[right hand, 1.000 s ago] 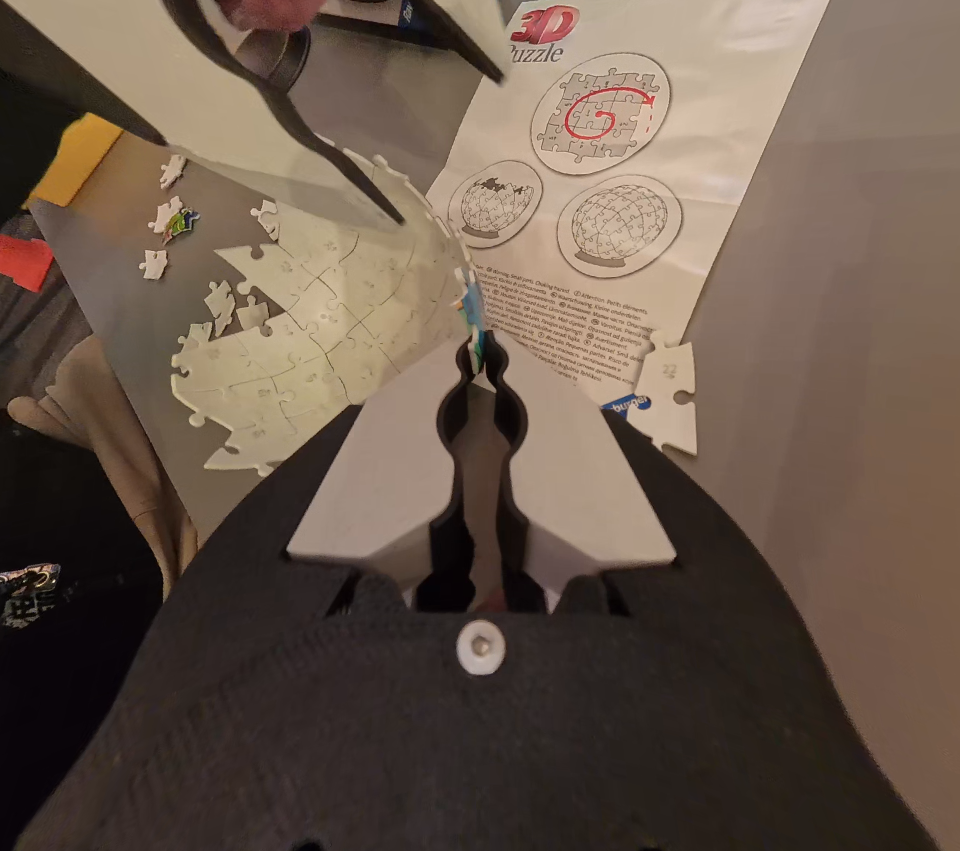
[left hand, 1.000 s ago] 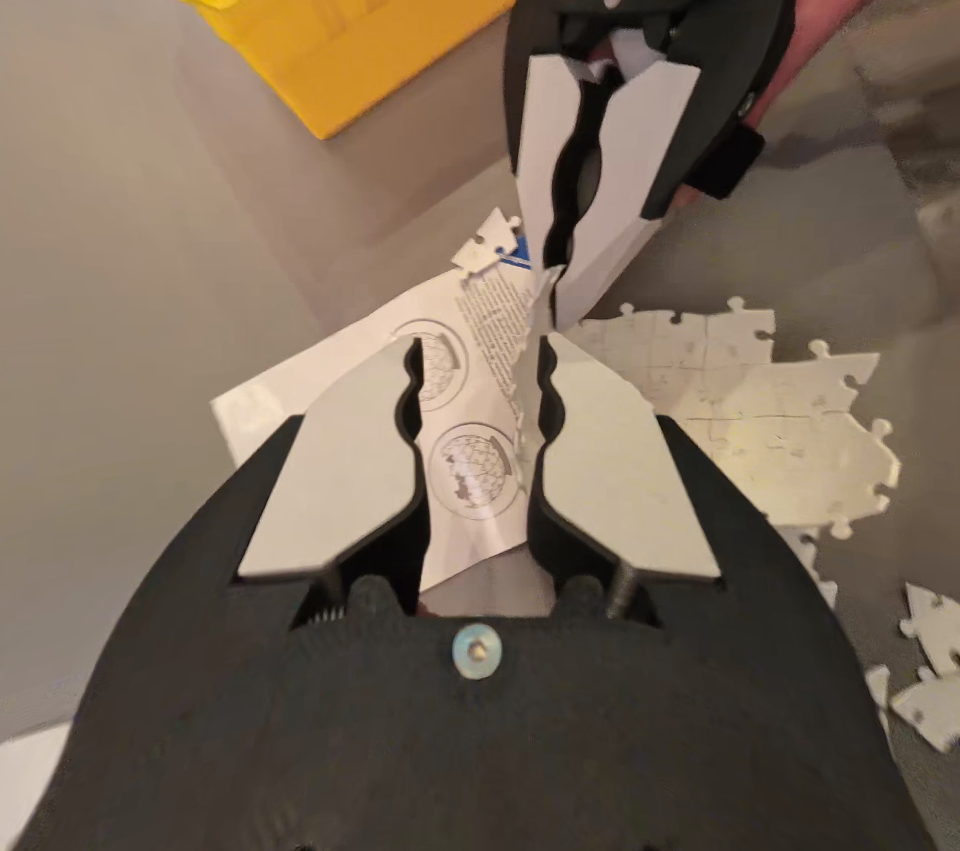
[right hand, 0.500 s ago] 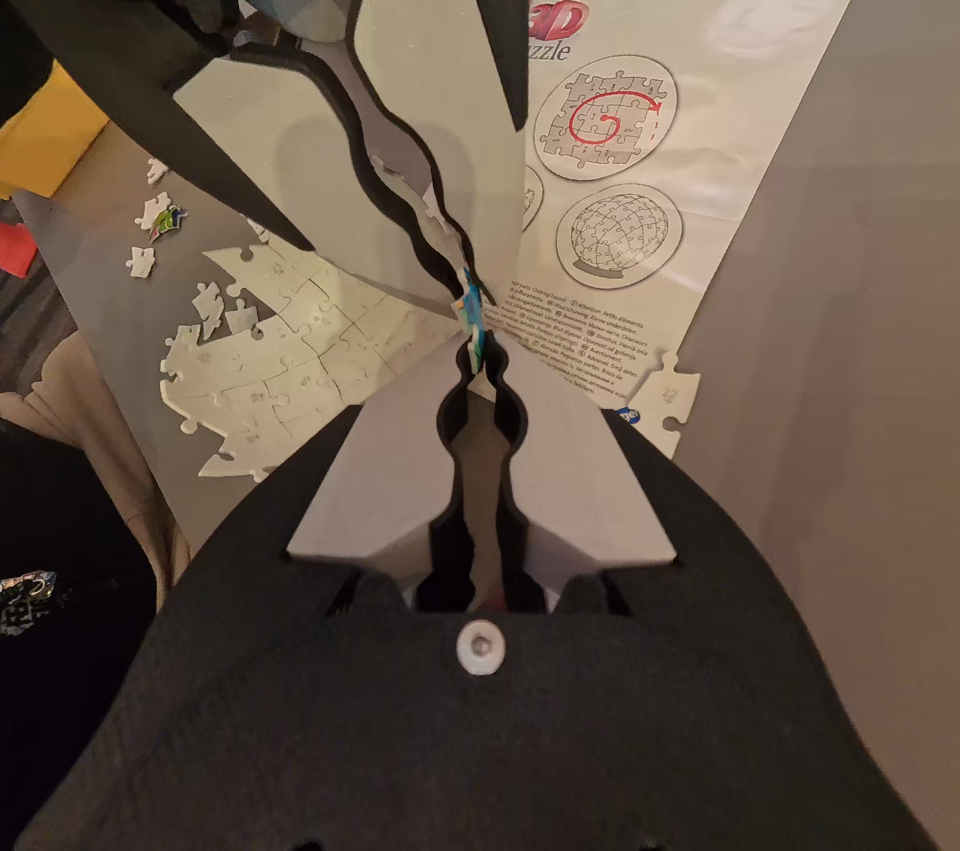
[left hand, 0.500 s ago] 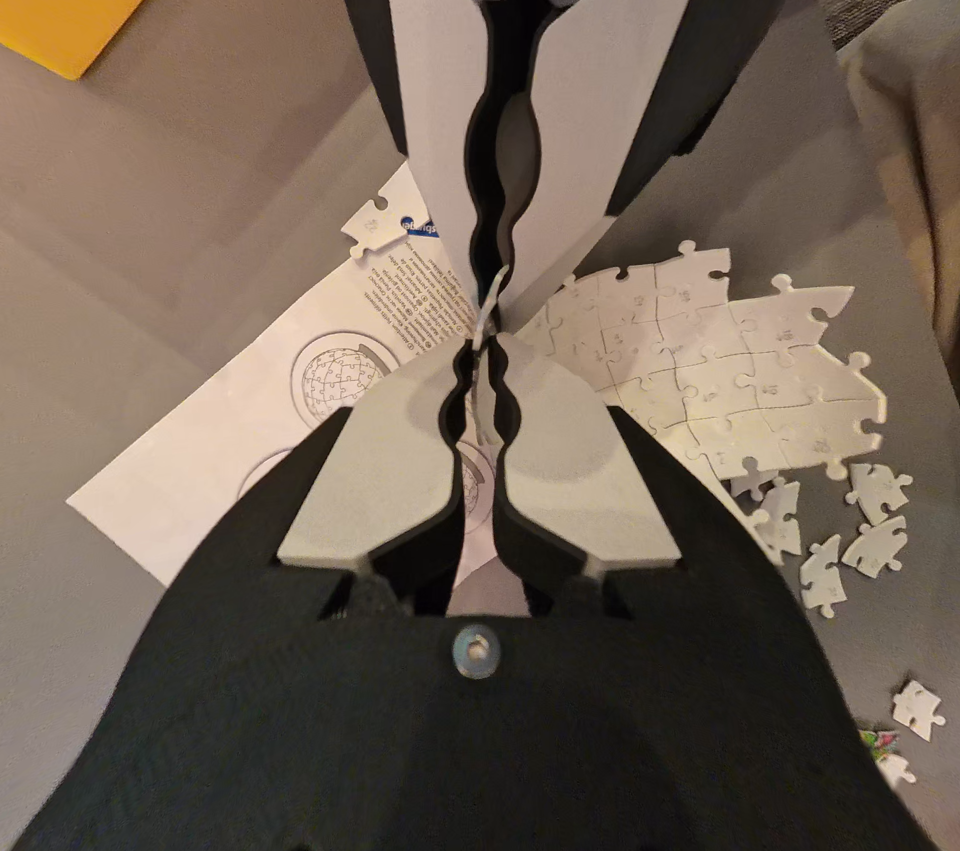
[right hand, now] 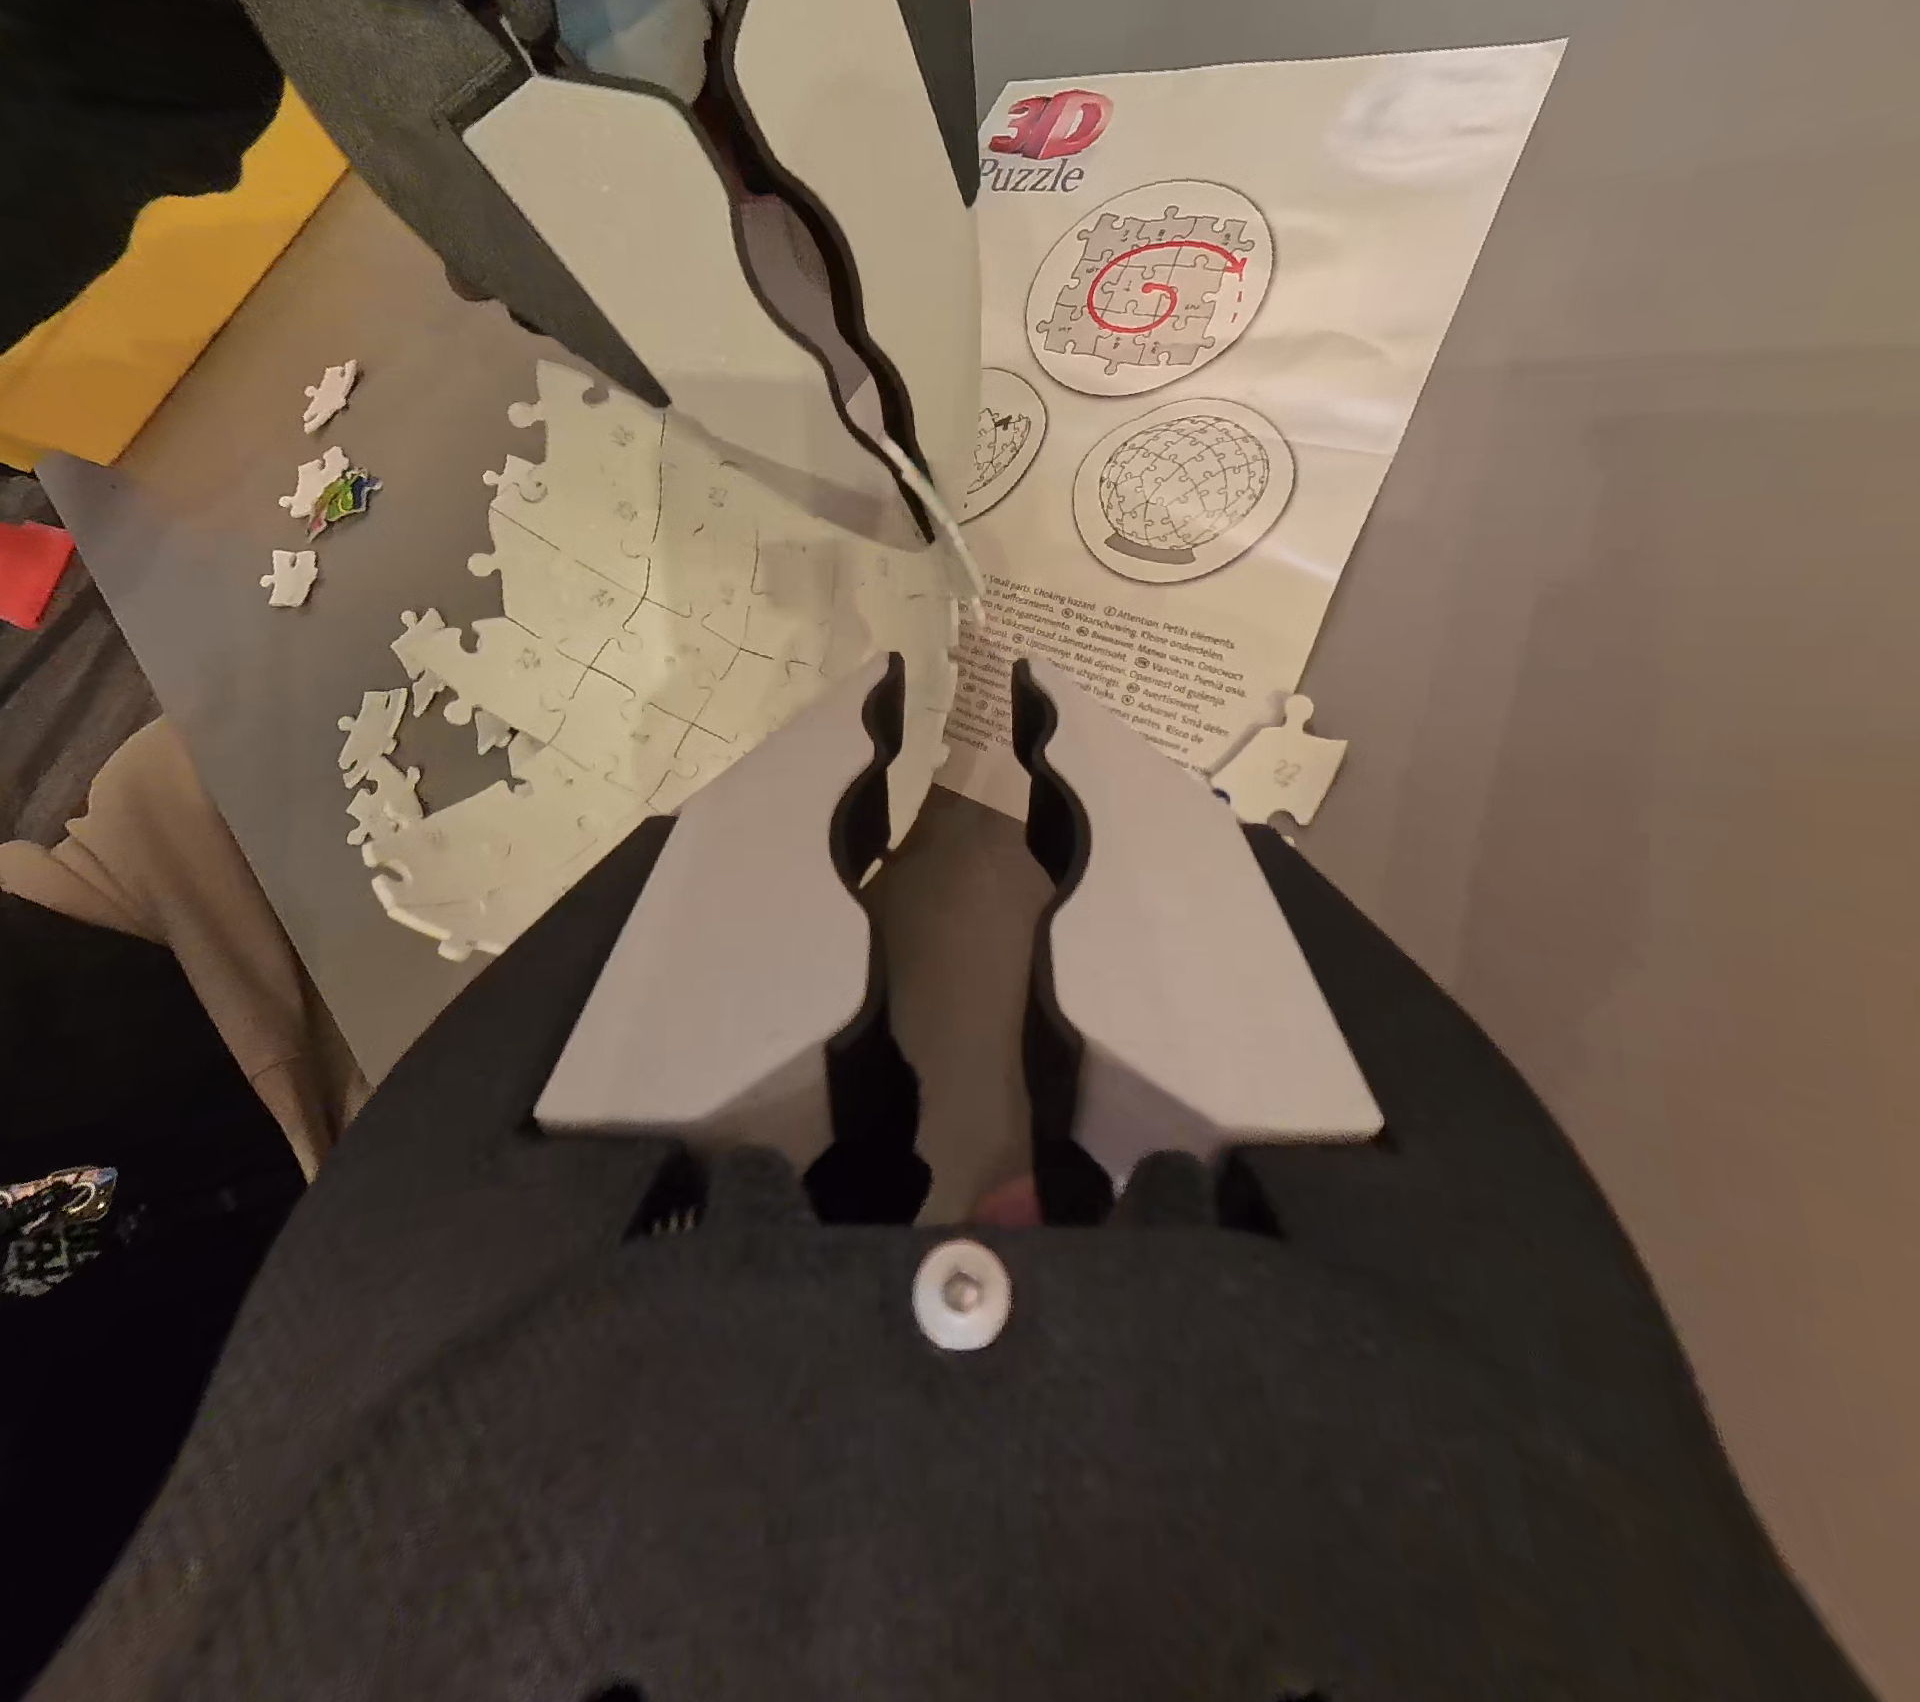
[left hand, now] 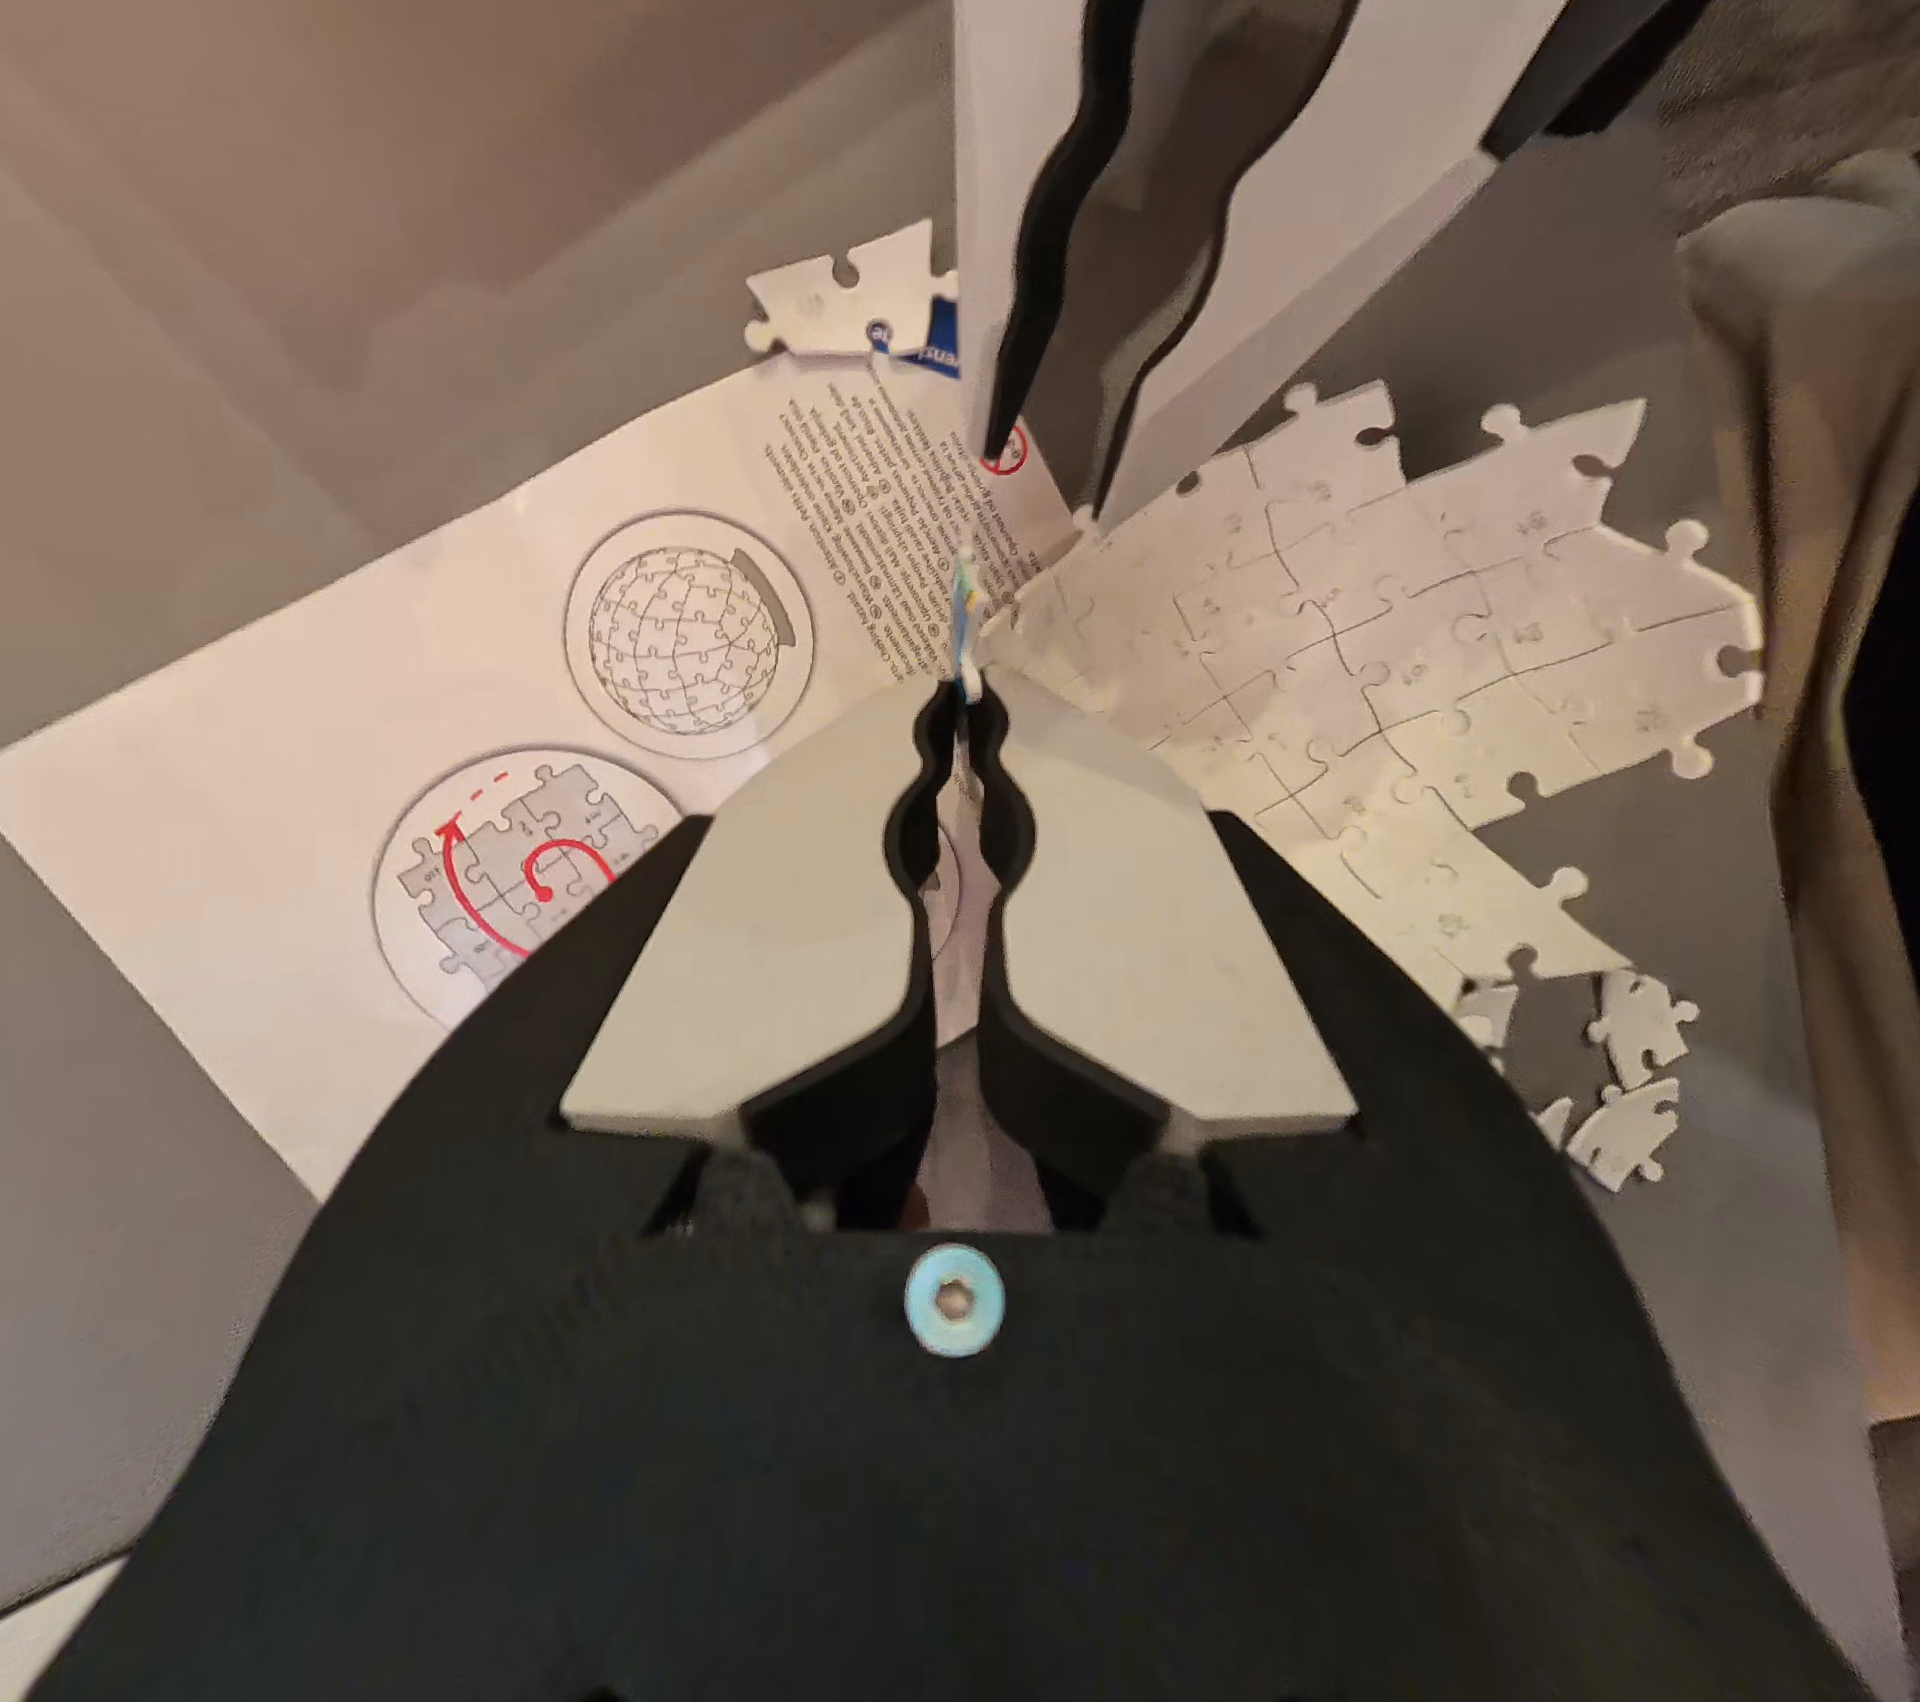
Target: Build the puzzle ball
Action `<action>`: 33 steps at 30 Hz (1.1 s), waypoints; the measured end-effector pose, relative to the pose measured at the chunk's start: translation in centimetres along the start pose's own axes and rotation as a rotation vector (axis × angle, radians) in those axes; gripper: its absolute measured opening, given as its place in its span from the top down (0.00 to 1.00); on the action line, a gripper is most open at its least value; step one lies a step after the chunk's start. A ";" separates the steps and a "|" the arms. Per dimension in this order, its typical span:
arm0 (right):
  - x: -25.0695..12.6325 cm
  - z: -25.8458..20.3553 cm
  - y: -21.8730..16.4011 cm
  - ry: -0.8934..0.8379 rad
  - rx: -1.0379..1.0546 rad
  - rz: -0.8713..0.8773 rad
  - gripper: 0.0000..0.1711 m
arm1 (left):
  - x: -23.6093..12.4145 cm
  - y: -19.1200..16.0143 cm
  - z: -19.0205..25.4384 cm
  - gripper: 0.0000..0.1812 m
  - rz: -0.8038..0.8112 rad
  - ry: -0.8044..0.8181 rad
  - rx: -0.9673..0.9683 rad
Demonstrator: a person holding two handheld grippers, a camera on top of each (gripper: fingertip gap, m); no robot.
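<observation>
The part-built puzzle shell (left hand: 1403, 665), white inner side showing, is held up over the grey table. My left gripper (left hand: 964, 702) is shut on its rim, which shows edge-on with coloured print between the tips. In the right wrist view the left gripper (right hand: 920, 525) comes in from the top and pinches the shell (right hand: 675, 613) at its upper right rim. My right gripper (right hand: 958, 676) is open, its jaws either side of the rim without gripping. In the left wrist view the right gripper (left hand: 1044, 468) reaches in from the top, jaws apart.
A printed instruction sheet (left hand: 416, 717) (right hand: 1351, 405) lies under the grippers, with one loose piece (left hand: 842, 291) (right hand: 1283, 769) at its edge. Several loose pieces (left hand: 1642, 1029) (right hand: 312, 489) lie beside the shell. A yellow bin (right hand: 156, 302) stands at the table's side. Beige cloth (left hand: 1818, 509) lies past the table edge. My left and right fingertips are right by each other. From the right gripper's tips to the loose piece (right hand: 1283, 769) is close to 6 cm. The left camera catches it too, in the left wrist view (left hand: 802, 310).
My right gripper was shut on the shell's rim and has opened. My left gripper has closed on that rim and now holds the shell.
</observation>
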State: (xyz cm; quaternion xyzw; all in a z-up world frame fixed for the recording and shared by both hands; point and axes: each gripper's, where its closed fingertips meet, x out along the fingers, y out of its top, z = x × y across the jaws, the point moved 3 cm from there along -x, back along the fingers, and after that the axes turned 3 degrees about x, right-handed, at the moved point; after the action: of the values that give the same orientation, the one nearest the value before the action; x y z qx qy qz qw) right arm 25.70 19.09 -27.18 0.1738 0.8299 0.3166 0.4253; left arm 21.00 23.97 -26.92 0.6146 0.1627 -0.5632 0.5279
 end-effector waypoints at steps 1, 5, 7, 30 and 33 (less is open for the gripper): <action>0.0 0.0 -0.1 0.001 0.001 -0.001 0.89 | 0.0 -0.1 0.0 0.99 0.016 -0.007 -0.017; 0.3 -0.2 -0.2 -0.004 -0.014 -0.002 0.90 | -0.3 -0.7 -0.2 0.99 0.064 -0.031 -0.074; 0.9 -0.3 -0.3 -0.009 -0.030 -0.017 0.90 | -0.4 -0.8 -0.1 0.99 0.085 -0.042 -0.096; 4.2 -1.2 0.8 0.120 -0.045 -0.078 1.00 | -0.4 -2.0 0.4 0.98 0.204 -0.095 -0.156; 4.3 -1.5 0.9 0.124 -0.062 -0.086 1.00 | -0.3 -2.2 0.7 0.96 0.218 -0.107 -0.154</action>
State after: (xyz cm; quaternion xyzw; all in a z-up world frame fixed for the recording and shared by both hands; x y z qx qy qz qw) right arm 22.04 21.57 -28.46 0.1048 0.8510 0.3337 0.3917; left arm 18.82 24.39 -27.52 0.5554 0.1092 -0.5205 0.6393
